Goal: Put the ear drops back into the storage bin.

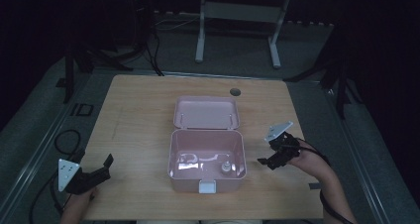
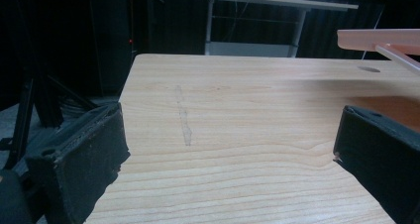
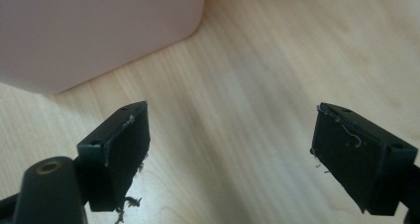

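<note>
A pink plastic box (image 1: 206,154) stands open at the middle of the wooden table (image 1: 138,115), its lid (image 1: 206,112) lying back behind it and a white latch (image 1: 207,186) at its front. A small pale object (image 1: 225,167) lies inside near the front right. My left gripper (image 1: 101,167) rests at the table's front left corner, open and empty, well left of the box. In the left gripper view the lid's edge (image 2: 381,39) shows at the upper right. My right gripper (image 1: 270,154) hovers just right of the box, open, with nothing between its jaws. The box's wall (image 3: 94,30) is close in the right gripper view.
A round cable hole (image 1: 235,91) sits near the table's far edge. A white desk frame (image 1: 237,23) stands on the floor beyond. Dark stands flank the table, with cables on the floor at left (image 1: 67,140). A faint scratch (image 2: 184,120) marks the wood.
</note>
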The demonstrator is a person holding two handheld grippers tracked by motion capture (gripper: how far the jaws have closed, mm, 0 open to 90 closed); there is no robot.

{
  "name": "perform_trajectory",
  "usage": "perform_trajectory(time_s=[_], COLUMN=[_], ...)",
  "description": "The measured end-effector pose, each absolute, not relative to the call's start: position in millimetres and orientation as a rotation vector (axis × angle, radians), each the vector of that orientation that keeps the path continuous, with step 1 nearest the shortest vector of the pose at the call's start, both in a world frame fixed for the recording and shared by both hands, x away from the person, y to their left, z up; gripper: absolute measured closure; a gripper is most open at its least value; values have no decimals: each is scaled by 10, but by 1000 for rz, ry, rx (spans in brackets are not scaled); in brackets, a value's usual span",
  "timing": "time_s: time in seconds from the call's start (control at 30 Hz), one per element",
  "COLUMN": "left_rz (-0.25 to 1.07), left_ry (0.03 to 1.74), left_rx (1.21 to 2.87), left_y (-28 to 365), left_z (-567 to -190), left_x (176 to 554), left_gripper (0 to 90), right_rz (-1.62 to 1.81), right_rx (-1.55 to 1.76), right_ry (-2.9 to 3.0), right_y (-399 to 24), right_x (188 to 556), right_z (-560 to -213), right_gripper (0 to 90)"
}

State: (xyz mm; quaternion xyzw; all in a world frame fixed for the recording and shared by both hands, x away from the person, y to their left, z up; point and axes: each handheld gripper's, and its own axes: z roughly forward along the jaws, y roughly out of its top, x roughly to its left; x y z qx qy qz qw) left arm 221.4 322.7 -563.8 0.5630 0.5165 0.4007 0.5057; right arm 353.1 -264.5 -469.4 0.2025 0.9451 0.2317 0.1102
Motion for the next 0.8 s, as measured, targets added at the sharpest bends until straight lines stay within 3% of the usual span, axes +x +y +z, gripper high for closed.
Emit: perform_trajectory(time_s=[0.8], left_rz=[970], left_ry=[1245], left_rx=[1357], left_y=[3224], left_z=[-5638], left_x=[2213], left_gripper=[4], right_rz=[815], right_rx=[1020], right_ry=[2283], right_y=[-3166], right_x=[3331], right_z=[-5208], right_gripper=[137])
